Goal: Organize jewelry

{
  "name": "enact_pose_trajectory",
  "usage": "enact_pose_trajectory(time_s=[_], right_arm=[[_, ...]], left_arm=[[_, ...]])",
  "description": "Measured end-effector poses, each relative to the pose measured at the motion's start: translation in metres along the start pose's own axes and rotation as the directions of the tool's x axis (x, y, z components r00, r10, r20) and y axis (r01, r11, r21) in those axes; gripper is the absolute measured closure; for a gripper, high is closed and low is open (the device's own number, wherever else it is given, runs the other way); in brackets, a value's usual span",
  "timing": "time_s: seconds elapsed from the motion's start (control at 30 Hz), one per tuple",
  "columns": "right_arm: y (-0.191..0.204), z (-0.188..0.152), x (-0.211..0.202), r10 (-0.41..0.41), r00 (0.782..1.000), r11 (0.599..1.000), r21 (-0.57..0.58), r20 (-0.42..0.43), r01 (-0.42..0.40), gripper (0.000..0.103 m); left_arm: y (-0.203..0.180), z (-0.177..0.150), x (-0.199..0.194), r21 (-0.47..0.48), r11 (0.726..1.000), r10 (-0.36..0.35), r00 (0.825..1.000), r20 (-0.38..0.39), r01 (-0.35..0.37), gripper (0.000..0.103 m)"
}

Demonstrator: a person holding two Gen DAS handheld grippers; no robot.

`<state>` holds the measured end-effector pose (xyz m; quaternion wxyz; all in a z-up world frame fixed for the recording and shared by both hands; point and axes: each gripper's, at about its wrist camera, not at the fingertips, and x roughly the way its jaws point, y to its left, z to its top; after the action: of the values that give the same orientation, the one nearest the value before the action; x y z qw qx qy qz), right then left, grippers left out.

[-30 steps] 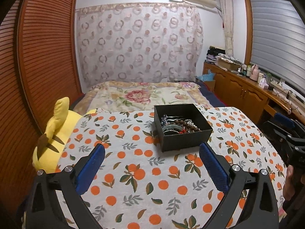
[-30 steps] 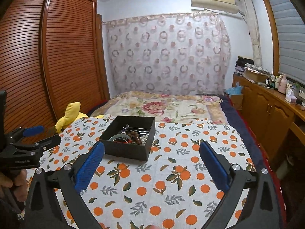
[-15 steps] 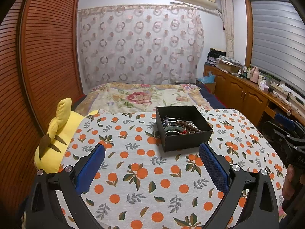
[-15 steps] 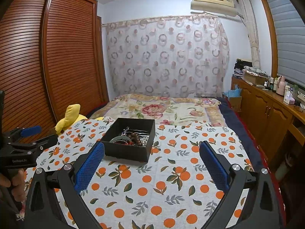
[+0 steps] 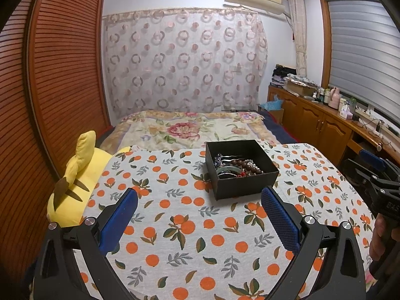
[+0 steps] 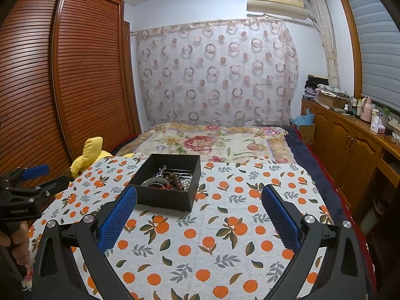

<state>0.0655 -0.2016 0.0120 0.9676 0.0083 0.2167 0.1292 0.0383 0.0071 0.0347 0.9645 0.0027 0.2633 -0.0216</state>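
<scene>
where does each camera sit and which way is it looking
Left wrist: on the left gripper, facing the open black jewelry box from its left; right gripper and hand show at right.
Right wrist: on the right gripper, box ahead-left; left gripper at left.
Shared: box, orange-print cloth, yellow plush toy.

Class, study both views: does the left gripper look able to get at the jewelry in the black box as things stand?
Probably yes. The left gripper is open and empty, the black box has no lid, and only bare orange-print cloth lies between them. The jewelry shows from above.
</scene>
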Motion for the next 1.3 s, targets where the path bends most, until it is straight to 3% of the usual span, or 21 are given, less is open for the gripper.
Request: enact_pose_trajectory(time_s=[1.3], right_arm=[[-0.0022, -0.0006, 0.0000, 0.002, 1.000, 1.000, 0.006, 0.006, -0.002, 0.002]], left_arm=[[-0.0008, 0.0015, -0.0040, 0.004, 1.000, 0.001, 1.000, 0.008, -0.001, 0.008]])
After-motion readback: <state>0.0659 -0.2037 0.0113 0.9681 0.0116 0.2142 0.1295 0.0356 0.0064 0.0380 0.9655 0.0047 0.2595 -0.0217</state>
